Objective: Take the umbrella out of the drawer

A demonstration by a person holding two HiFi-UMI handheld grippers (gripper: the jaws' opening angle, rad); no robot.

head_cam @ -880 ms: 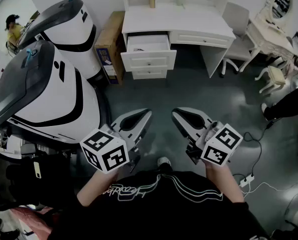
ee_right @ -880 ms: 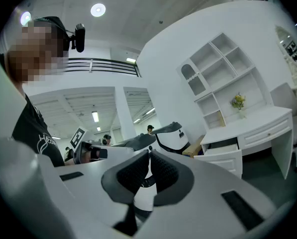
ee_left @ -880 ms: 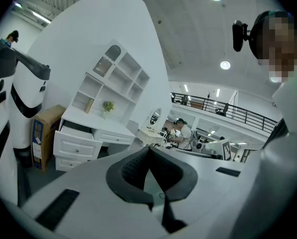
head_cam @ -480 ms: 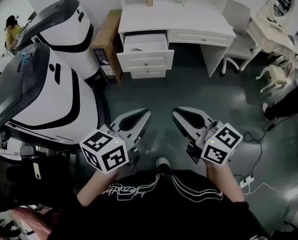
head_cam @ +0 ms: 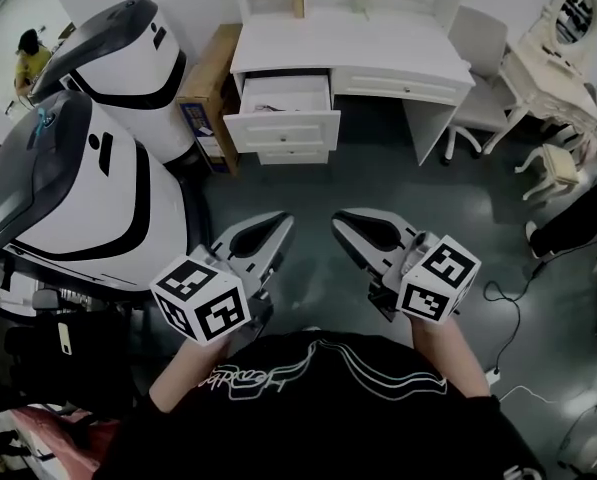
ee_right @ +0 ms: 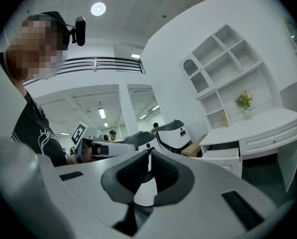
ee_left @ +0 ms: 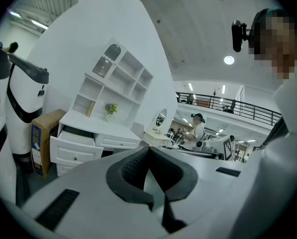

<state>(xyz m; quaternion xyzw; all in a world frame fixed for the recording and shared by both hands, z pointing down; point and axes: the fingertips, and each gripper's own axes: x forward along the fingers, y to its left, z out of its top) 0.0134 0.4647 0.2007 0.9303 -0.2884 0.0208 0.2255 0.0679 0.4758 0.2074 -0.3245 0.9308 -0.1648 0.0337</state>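
Jaws are meeting tip to tip, with nothing between them, on both the left gripper (head_cam: 280, 220) and the right gripper (head_cam: 340, 218). I am holding the pair clenched, side by side, low in front of my body. Well ahead, the white desk (head_cam: 358, 43) is showing its upper drawer (head_cam: 283, 128) pulled out on the head view's left, and I am not making out the umbrella inside it from here.
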